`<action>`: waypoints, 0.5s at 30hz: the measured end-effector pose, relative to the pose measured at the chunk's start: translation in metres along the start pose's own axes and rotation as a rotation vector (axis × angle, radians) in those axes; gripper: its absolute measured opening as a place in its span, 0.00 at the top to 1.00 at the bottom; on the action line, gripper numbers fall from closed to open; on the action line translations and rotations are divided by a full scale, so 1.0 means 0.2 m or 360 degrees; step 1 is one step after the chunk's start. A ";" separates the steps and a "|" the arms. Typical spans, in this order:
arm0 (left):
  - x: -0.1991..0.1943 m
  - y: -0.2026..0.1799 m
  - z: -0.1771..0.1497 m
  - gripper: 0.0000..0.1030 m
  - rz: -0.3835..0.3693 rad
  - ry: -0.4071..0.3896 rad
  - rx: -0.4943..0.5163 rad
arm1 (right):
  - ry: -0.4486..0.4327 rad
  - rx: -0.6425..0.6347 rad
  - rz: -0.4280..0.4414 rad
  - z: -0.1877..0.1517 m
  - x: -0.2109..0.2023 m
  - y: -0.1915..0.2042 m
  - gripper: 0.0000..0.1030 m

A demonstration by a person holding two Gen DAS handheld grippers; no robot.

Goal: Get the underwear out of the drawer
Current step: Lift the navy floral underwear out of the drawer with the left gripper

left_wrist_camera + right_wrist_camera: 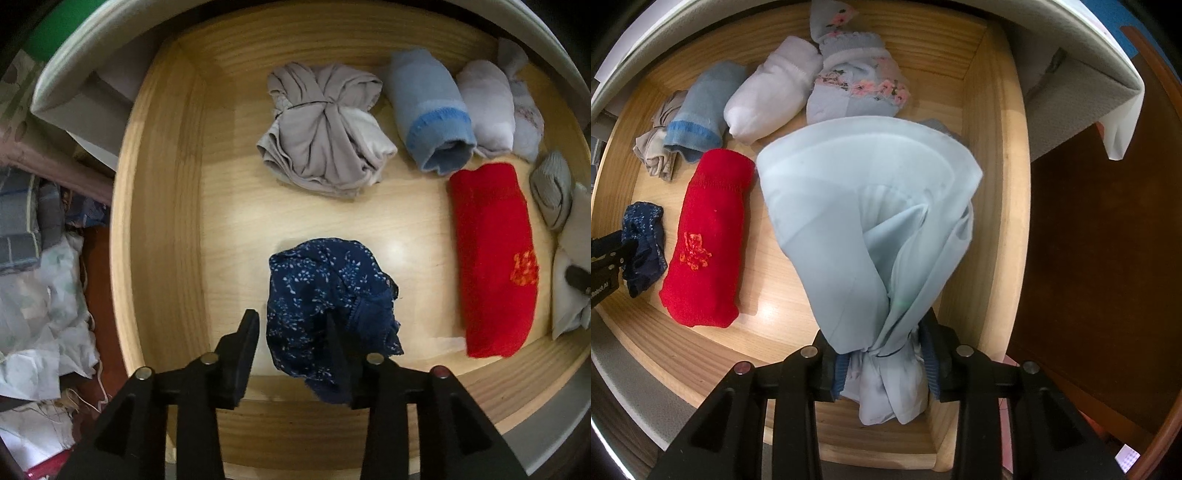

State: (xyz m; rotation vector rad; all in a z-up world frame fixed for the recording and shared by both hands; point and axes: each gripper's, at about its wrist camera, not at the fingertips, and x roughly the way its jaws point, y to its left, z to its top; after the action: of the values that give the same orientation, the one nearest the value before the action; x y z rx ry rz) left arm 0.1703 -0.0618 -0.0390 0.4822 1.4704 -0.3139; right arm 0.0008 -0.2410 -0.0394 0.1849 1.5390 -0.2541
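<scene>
Above the smooth wooden drawer [993, 155], right tongs [882, 363] clench bunched pale-blue underwear [864, 206]; left tongs [293, 341] straddle crumpled navy underwear [325, 291], released.

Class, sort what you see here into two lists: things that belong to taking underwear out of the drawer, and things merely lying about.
Belongs to the job:
- wooden drawer
- navy patterned underwear at the left tool
- pale blue underwear clamped in the right tool

Lying about:
- red sock roll
- blue sock roll
- crumpled cloth outside the drawer

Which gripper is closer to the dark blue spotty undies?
Left. The left gripper sits right at the dark blue undies. The right gripper holds a pale blue bundle beyond the red roll.
</scene>
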 end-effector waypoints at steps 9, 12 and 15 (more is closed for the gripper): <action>-0.05 -0.01 0.05 0.50 -0.0128 -0.0024 -0.0074 | -0.0005 -0.0004 0.0004 0.00 0.00 0.01 0.67; -0.07 -0.02 0.07 0.50 -0.0159 -0.0021 -0.0091 | -0.0001 -0.0007 0.0001 0.00 0.00 0.01 0.67; -0.04 -0.07 0.08 0.50 -0.0155 0.0023 -0.0062 | -0.0001 -0.0009 0.0006 0.00 0.00 0.01 0.67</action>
State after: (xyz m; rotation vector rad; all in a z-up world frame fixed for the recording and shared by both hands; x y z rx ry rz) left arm 0.1758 -0.0826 -0.0318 0.3830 1.5142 -0.3584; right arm 0.0005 -0.2394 -0.0403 0.1835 1.5382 -0.2466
